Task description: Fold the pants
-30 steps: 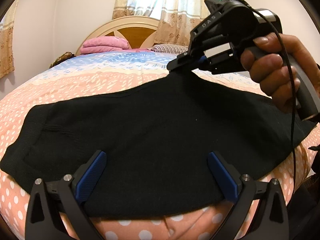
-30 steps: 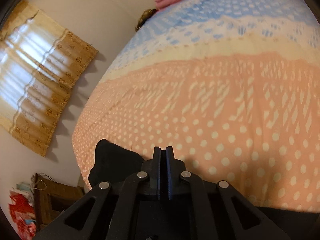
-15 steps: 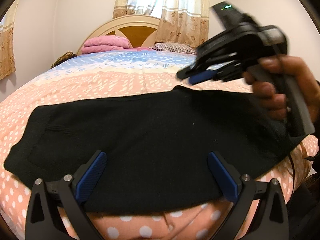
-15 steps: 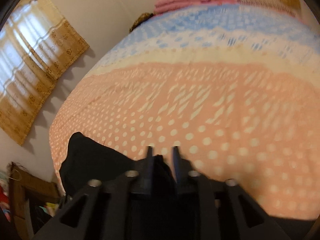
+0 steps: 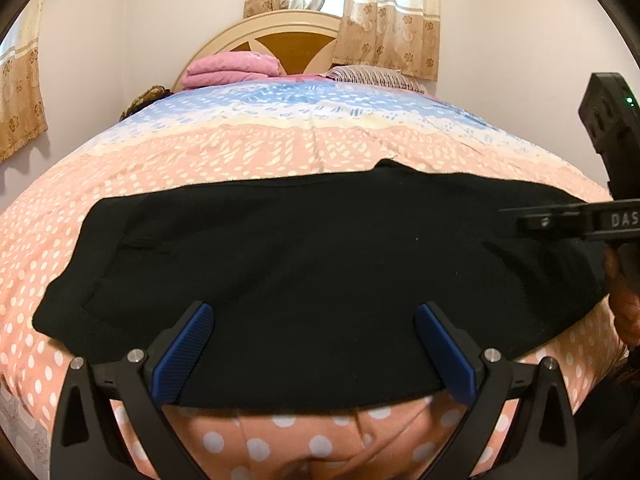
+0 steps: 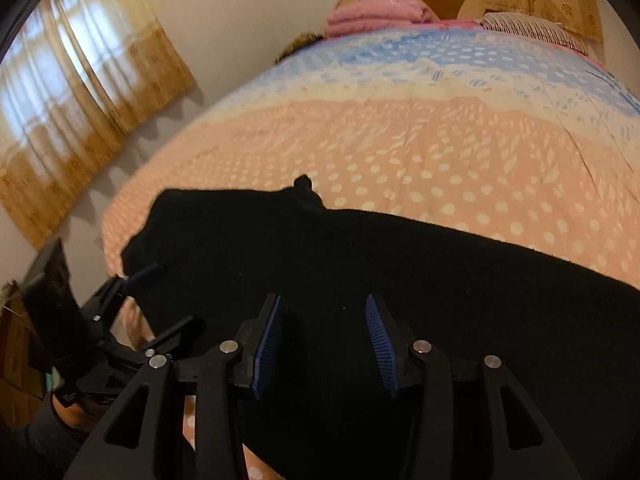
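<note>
Right gripper (image 6: 324, 344): 2 blue-padded jaws part-way apart and opening, nothing pinched between them; the black pants (image 6: 400, 300) lie flat beneath the gap, pads clear of the cloth. Left gripper (image 5: 314, 354): jaws spread wide, nothing held, poised above the near edge of the pants (image 5: 312, 272). The pants are folded into 1 long dark band laid crosswise on the near part of the bed, on the peach polka-dot bedspread (image 5: 224, 156); a small tuft of cloth pokes up at the far edge. No containers in view. Left wrist view only: the right gripper's black body (image 5: 600, 216) intrudes from the right edge, lettering partly legible, a green light above it, part of the person's hand (image 5: 624, 292) below. Right wrist view only: the left gripper (image 6: 140, 312) seen from the side at lower left, 1 blue pad showing over the pants' end, a dark sleeve (image 6: 36, 444) beneath, and a tan curtain (image 6: 80, 100) over a bright window on the side wall. This view is somewhat motion-blurred. Both views: folded pink blanket (image 5: 232, 70) and striped pillow (image 5: 372, 77) at the cream headboard (image 5: 276, 30), a brown fuzzy object, unidentifiable, at the bed's far left corner. Each gripper's own frame blocks the nearest strip of bedspread.
</note>
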`<state>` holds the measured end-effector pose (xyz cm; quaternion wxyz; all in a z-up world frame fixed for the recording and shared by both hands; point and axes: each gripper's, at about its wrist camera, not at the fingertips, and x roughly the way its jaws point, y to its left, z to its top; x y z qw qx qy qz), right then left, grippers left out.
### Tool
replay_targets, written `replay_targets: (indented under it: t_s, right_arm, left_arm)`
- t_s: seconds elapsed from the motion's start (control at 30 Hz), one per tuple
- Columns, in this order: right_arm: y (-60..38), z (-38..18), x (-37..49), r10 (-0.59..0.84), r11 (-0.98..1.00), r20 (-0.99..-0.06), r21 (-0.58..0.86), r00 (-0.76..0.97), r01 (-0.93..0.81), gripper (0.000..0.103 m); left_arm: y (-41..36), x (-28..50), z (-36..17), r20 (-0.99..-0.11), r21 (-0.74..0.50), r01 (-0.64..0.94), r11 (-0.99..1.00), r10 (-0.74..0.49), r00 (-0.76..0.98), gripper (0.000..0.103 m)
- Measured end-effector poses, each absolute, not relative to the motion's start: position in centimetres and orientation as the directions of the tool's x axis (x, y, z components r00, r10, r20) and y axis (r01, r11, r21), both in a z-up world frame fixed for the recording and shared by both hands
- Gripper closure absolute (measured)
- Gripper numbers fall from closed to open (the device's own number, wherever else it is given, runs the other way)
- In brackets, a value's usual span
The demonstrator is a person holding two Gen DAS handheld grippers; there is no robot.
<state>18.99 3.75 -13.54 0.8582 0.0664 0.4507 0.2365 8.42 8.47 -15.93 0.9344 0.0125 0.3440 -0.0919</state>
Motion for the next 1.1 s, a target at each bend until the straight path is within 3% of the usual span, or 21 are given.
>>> replay_targets:
  t_s: [0.2, 0.37, 0.57, 0.83, 1.1]
  right_arm:
    - [2.3, -13.1, 15.5, 0.444, 0.887, -0.754, 0.295, 0.484, -0.354, 0.050]
    - [1.2, -14.2, 12.7, 0.445, 0.878, -0.720, 0.235, 0.533, -0.416, 0.050]
    - [-3.2, -12.4, 10.9, 0.438, 0.898, -0.681, 0.293, 0.588, -0.329, 0.049]
    - [-20.1, -9.7, 5.5, 0.190, 0.941, -0.610, 0.336, 0.769, 0.034, 0.049]
    - [-35.5, -6.4, -1.7, -0.032, 0.806, -0.503, 0.498, 0.864, 0.320, 0.049]
  left_arm:
    - [8.4, 8.7, -15.6, -0.659, -0.027, 0.169, 0.985, -0.144, 0.738, 0.000]
    - [8.7, 8.4, -15.8, -0.663, -0.029, 0.155, 0.987, -0.135, 0.736, 0.000]
    - [9.3, 7.5, -14.8, -0.636, 0.010, 0.126, 0.992, -0.091, 0.766, 0.000]
    - [15.1, 8.0, -14.7, -0.614, 0.005, -0.062, 0.998, 0.053, 0.788, 0.000]
    - [17.5, 8.6, -16.2, -0.628, 0.039, -0.152, 0.988, 0.143, 0.765, 0.000]
